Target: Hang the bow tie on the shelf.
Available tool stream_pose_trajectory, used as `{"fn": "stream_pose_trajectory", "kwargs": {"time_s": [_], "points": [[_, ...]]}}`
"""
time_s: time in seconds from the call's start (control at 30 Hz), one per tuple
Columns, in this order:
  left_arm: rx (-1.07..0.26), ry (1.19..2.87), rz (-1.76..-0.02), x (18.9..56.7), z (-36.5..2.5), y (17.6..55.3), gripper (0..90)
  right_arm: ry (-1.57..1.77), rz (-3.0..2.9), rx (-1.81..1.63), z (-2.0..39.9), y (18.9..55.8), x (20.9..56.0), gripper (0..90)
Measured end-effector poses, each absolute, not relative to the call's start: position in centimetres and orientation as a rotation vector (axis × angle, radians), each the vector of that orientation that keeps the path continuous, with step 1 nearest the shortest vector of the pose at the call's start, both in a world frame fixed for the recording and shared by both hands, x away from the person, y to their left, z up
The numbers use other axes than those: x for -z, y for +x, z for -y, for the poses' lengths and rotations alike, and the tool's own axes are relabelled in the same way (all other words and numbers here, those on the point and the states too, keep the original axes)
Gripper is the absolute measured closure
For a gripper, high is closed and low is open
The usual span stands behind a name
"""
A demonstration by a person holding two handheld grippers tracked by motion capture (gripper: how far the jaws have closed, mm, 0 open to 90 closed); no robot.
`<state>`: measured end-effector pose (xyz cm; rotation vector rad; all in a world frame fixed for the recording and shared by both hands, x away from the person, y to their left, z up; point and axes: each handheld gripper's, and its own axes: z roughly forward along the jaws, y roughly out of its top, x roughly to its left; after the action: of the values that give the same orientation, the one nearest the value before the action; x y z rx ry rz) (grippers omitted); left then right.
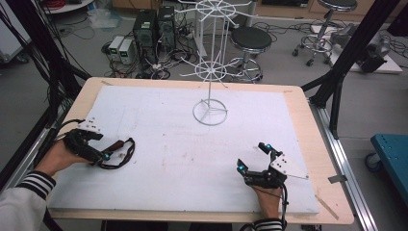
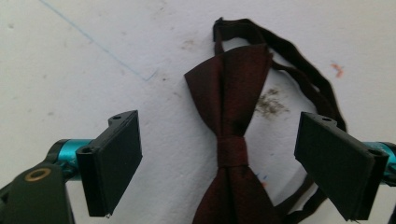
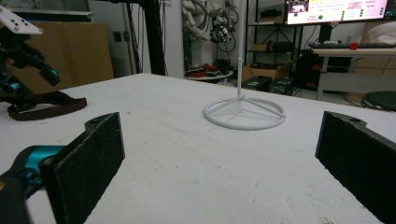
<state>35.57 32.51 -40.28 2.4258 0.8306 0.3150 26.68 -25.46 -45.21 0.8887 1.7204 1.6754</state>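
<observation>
Black jaws of the left gripper stand wide apart, straddling a dark red bow tie that lies flat on the white table cover. Center knot sits right between the pads, nothing clamped yet. Black neck strap loops out past the far pad and curls beyond the tie's tip.

High view: left gripper low over the tie, hand behind it. Right gripper rests well apart from the tie, jaws spread wide, holding nothing. Its own view looks across the cover toward the white wire stand, whose ring base sits ahead of it, between the pads.

Judged step: pinch at the knot, likely to hang the tie on the stand.

Risks:
- closing on a wing instead of the knot; satin-looking fabric could slide out on the lift
- strap just beside the far pad could get caught in the pinch, so the tie comes up lopsided or tangled
- pads pressing too low could scrape or snag the cover
- dangling strap could catch on a wire arm of the stand
</observation>
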Motion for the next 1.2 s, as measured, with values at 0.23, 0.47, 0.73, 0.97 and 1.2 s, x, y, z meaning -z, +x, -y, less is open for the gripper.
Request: {"fn": "stream_pose_trajectory", "kwargs": {"time_s": [0.23, 0.47, 0.73, 0.97, 1.2], "points": [[-0.264, 2.45, -0.843, 40.6, -32.4, 35.7, 27.9, 0.895, -1.722, -1.676, 25.5, 26.6, 45.2, 0.6], [-0.231, 2.479, -0.856, 40.9, -32.2, 35.8, 44.2, 0.892, -1.722, -1.676, 25.5, 26.7, 45.2, 0.6], [-0.24, 2.53, -0.868, 41.1, -31.5, 35.6, 76.0, 0.9, -1.723, -1.679, 25.5, 26.6, 45.2, 0.6], [-0.253, 2.518, -0.865, 40.8, -31.5, 35.5, 76.6, 0.895, -1.722, -1.678, 25.5, 26.7, 45.2, 0.6], [-0.257, 2.445, -0.866, 40.1, -31.8, 35.3, 76.8, 0.899, -1.723, -1.678, 25.5, 26.6, 45.2, 0.6]]}}
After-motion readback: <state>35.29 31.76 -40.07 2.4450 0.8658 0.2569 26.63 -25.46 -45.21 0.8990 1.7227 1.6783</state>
